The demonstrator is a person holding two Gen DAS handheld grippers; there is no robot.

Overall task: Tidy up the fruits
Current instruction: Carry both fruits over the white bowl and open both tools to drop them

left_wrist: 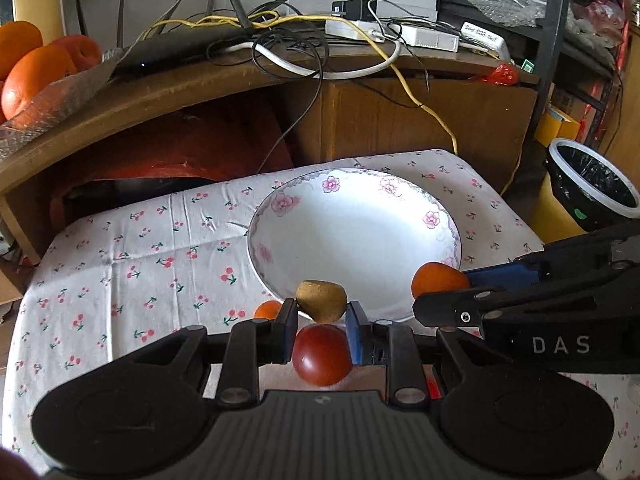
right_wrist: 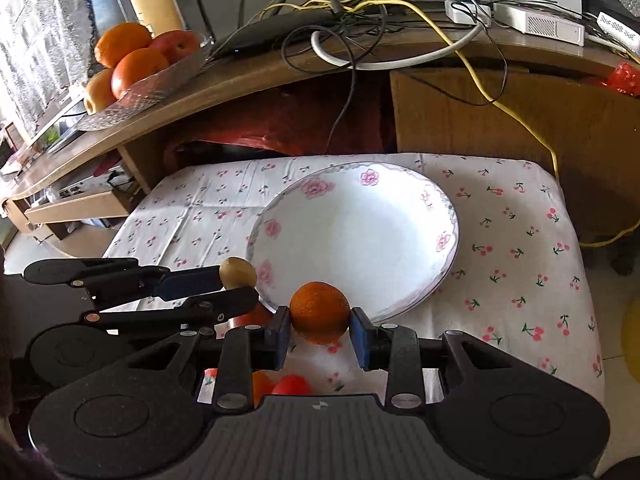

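Note:
My left gripper (left_wrist: 322, 312) is shut on a brown kiwi (left_wrist: 321, 300), held just above the near rim of an empty white floral plate (left_wrist: 360, 232). Under it, a red tomato (left_wrist: 322, 354) and a small orange (left_wrist: 268, 310) lie on the cherry-print cloth (left_wrist: 140, 260). My right gripper (right_wrist: 320, 318) is shut on an orange (right_wrist: 319, 312) at the plate's (right_wrist: 352, 236) near edge. In the left wrist view, that orange (left_wrist: 438, 280) shows at the right. The right wrist view shows the kiwi (right_wrist: 238, 273) in the left gripper (right_wrist: 240, 282) at the left.
A glass bowl of oranges and an apple (right_wrist: 132, 64) stands on the curved wooden shelf (left_wrist: 160, 96) behind the table, beside a router and tangled cables (left_wrist: 288, 40). A lined bin (left_wrist: 592, 188) stands off the table's right edge.

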